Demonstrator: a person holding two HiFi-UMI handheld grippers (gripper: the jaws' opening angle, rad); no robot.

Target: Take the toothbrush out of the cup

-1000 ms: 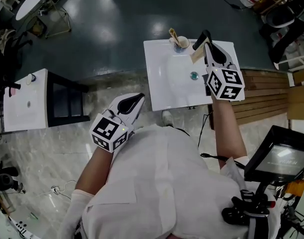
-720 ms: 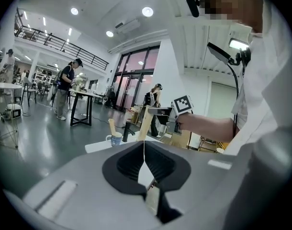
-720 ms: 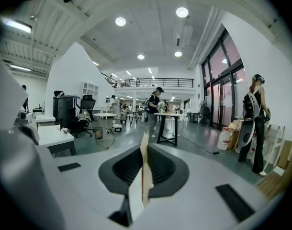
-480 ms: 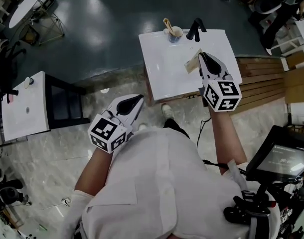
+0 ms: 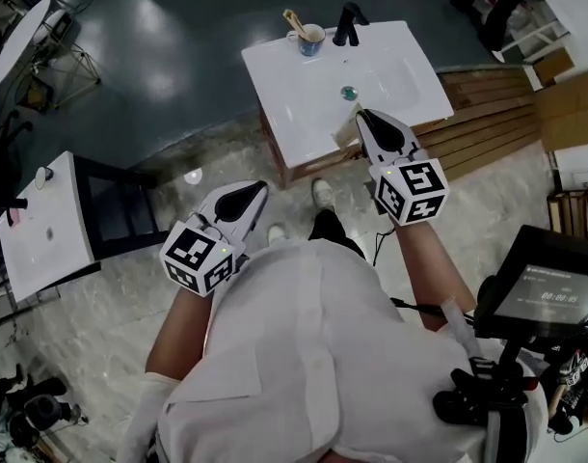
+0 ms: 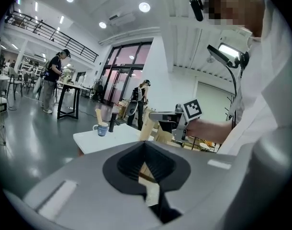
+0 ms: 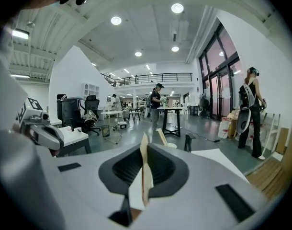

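Note:
A blue and white cup (image 5: 307,40) stands at the far edge of the white sink top (image 5: 294,114), beside a black tap (image 5: 347,25). A pale wooden toothbrush (image 5: 293,20) leans in it. My right gripper (image 5: 360,115) hovers over the sink's near edge, shut on a thin flat beige piece (image 5: 346,130). From the right gripper view that piece (image 7: 144,174) stands on edge between the jaws, with the cup (image 7: 171,146) far ahead. My left gripper (image 5: 259,189) is shut on nothing, held low over the floor left of the sink. Its own view shows the cup (image 6: 103,128) far off.
A second white table (image 5: 43,230) on a black frame stands at the left. Wooden boards (image 5: 487,128) lie right of the sink, and a monitor (image 5: 543,297) is at the lower right. Several people stand far off in the hall.
Both grippers have drawn back from the sink toward the person. The right one carried the beige piece from near the cup to the sink's near edge. The cup and toothbrush stayed put.

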